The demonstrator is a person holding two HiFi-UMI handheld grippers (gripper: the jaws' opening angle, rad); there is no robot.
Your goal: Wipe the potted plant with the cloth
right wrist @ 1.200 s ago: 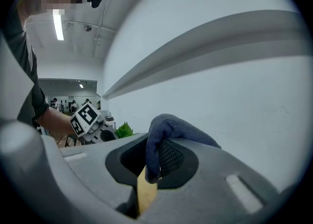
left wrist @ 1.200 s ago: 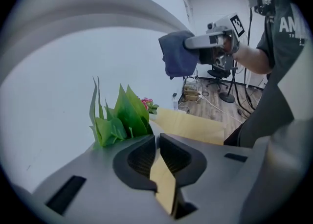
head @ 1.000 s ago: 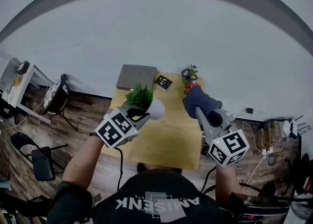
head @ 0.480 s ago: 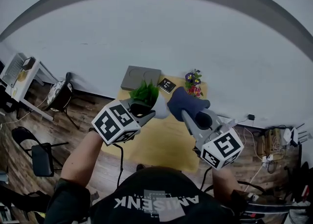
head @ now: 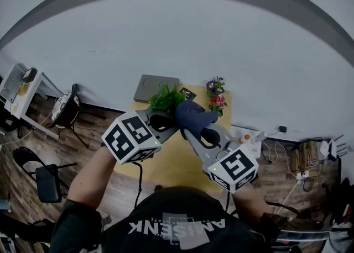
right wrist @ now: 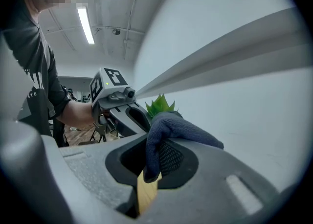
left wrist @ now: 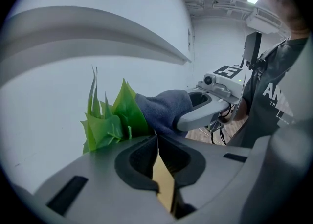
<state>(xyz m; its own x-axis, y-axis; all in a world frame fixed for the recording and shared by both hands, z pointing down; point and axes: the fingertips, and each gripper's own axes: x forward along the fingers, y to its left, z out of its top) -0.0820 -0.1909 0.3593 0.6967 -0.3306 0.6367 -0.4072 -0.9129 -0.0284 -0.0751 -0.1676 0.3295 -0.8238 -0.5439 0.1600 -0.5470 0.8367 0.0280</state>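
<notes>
Step in hand: wiping, judged to be just starting. The left gripper (left wrist: 156,142) is holding its jaws together, apparently on the pot of the potted plant (left wrist: 110,120), which is hanging above the yellow table (head: 166,163) at frame centre. The right gripper (right wrist: 156,157) is pinching the dark blue cloth (right wrist: 171,125), which is lying against the leaves. The next move is calling for light strokes along the leaves. A flower pot (head: 215,94) is standing near at upper right. The table's lower half is offering room.
</notes>
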